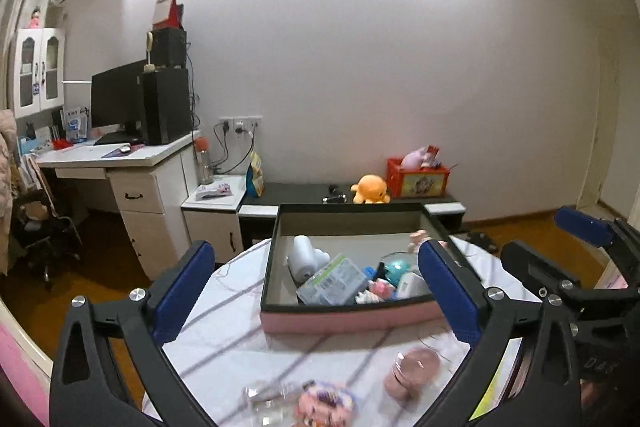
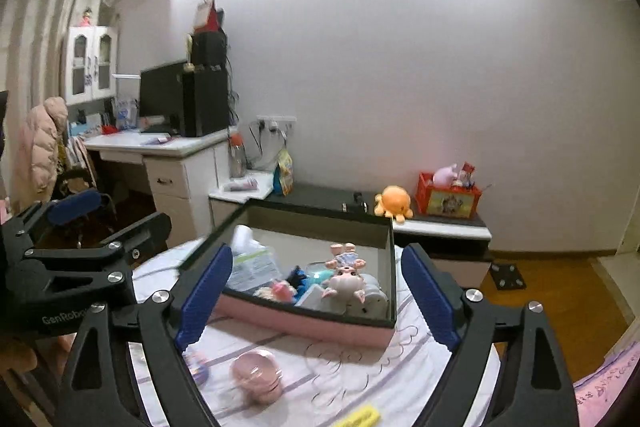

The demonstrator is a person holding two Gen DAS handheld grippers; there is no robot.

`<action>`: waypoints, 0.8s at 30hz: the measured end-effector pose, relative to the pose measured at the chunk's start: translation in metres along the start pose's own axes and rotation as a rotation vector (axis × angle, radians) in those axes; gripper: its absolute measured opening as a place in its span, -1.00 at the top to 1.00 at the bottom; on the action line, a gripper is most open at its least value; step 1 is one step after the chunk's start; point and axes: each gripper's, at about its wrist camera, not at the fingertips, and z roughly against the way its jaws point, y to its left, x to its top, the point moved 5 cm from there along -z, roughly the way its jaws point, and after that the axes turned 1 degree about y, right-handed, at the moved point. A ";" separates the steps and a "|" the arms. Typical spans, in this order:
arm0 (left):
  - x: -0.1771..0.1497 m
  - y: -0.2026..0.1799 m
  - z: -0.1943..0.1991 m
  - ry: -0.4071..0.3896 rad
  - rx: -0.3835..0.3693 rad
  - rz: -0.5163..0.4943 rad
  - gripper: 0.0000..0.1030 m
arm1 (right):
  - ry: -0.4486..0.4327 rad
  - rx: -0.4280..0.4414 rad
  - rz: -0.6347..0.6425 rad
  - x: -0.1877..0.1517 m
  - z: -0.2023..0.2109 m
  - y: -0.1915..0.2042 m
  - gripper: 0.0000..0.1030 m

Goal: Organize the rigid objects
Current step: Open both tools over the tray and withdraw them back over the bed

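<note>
From the left wrist, the bottom edge cuts off a blurred pink and purple toy (image 1: 324, 403) and some clear wrapping beside it; neither can be made out clearly. A pink rounded object (image 1: 414, 373) on the worktop (image 1: 240, 339) is also smeared, its shape uncertain. The pink-sided box (image 1: 348, 319) stands on the striped cloth further back, holding a white bottle-like thing (image 1: 304, 257), a flat packet with green print (image 1: 334, 281) and small toys crowded into its right part, partly hidden behind the right-hand blue pad. The left gripper (image 1: 316, 291) hangs above the worktop, angled slightly downward toward the box, its fingers (image 1: 184, 291) spread wide with nothing between the pads. The right gripper (image 1: 560, 239) intrudes at the right edge, only partly seen.

From the right wrist, the same box (image 2: 304, 323) sits ahead, just beyond the fingertips. A pink doll figure (image 2: 346, 277) lies in its near right part among white blocks, with the green-printed packet (image 2: 256, 269) toward the left; the small things between them are too jumbled to name. The pink rounded object (image 2: 256, 377) lies blurred on the cloth in front of the box, and a yellow thing (image 2: 360, 419) is cut by the bottom edge. The right gripper (image 2: 318, 297) points slightly down over the worktop (image 2: 360, 367), fingers (image 2: 430, 299) parted and empty. The left gripper (image 2: 104, 219) shows at the left edge, fingers apart, holding nothing.
</note>
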 end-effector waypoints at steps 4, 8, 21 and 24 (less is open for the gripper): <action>-0.011 0.002 0.045 -0.044 -0.015 -0.003 -1.00 | -0.077 0.002 -0.005 -0.006 0.048 0.013 -0.97; -0.020 0.003 0.086 -0.103 0.032 -0.021 -1.00 | -0.124 0.011 -0.002 -0.017 0.076 0.025 -1.00; -0.050 -0.001 0.126 -0.142 0.056 -0.056 -1.00 | -0.113 -0.028 -0.022 -0.056 0.117 0.034 -1.00; -0.054 -0.003 0.126 -0.146 0.068 -0.068 -1.00 | -0.106 -0.034 -0.022 -0.060 0.116 0.033 -1.00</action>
